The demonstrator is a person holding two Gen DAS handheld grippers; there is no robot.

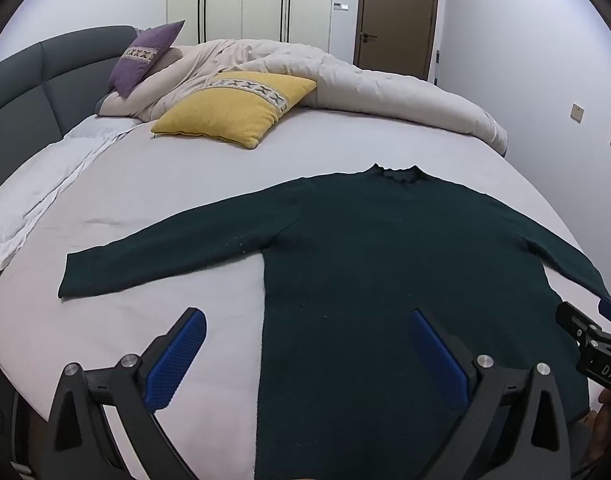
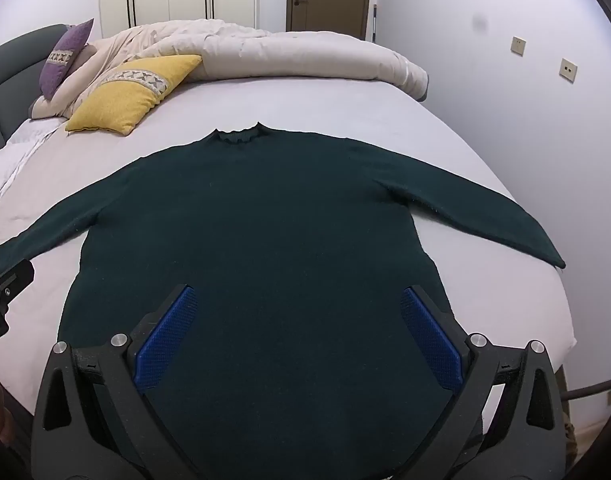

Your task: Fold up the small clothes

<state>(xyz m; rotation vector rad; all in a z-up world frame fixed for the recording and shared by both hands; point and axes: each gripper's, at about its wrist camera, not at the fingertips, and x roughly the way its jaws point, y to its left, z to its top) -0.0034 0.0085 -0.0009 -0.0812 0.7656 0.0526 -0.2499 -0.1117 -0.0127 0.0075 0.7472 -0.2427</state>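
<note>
A dark green long-sleeved sweater (image 1: 377,256) lies flat on the bed, collar away from me, both sleeves spread out to the sides; it also shows in the right wrist view (image 2: 265,232). My left gripper (image 1: 307,320) is open and empty, held above the sweater's left hem edge. My right gripper (image 2: 297,298) is open and empty, held above the lower middle of the sweater. The right gripper's body shows at the right edge of the left wrist view (image 1: 593,344). The left gripper shows at the left edge of the right wrist view (image 2: 5,292).
The bed has a white sheet (image 1: 153,200). A yellow cushion (image 1: 233,108), a purple cushion (image 1: 145,56) and a bunched beige duvet (image 1: 365,88) lie at the far side. A grey headboard (image 1: 21,100) is at the left. A wall (image 2: 525,120) is close on the right.
</note>
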